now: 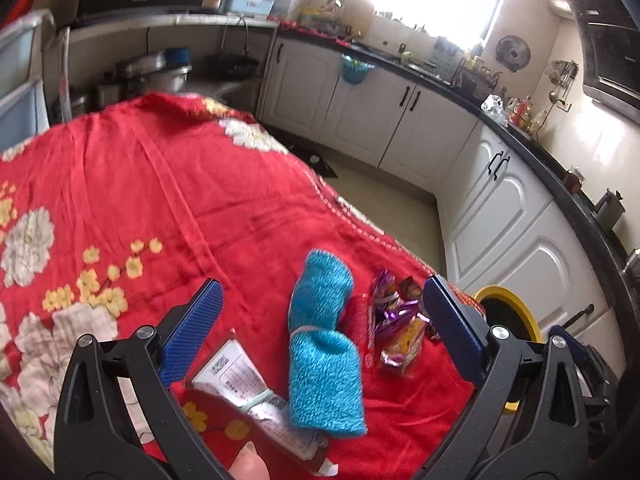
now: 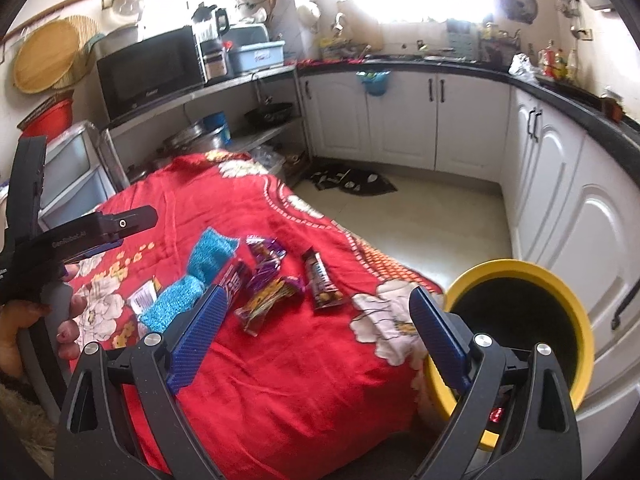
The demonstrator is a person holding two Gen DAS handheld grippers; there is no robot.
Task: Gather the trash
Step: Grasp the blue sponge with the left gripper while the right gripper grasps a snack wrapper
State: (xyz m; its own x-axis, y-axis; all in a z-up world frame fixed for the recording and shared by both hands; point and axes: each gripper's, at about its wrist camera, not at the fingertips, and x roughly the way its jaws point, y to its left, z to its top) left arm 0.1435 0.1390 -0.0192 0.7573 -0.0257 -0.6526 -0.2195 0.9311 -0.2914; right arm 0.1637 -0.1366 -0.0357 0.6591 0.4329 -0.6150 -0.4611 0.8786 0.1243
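Red floral cloth (image 2: pixel 280 360) | brown wrapper (image 2: pixel 322 280) lengthwise, away from camera | yellow bin (image 2: pixel 576 296) right

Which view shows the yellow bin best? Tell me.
The right wrist view: the yellow bin shows nearly its whole rim and dark inside. The left wrist view catches only a sliver of rim behind the claw's finger.

packet (image 1: pixel 256 404) print blurred, bin (image 1: pixel 505 312) half-hidden
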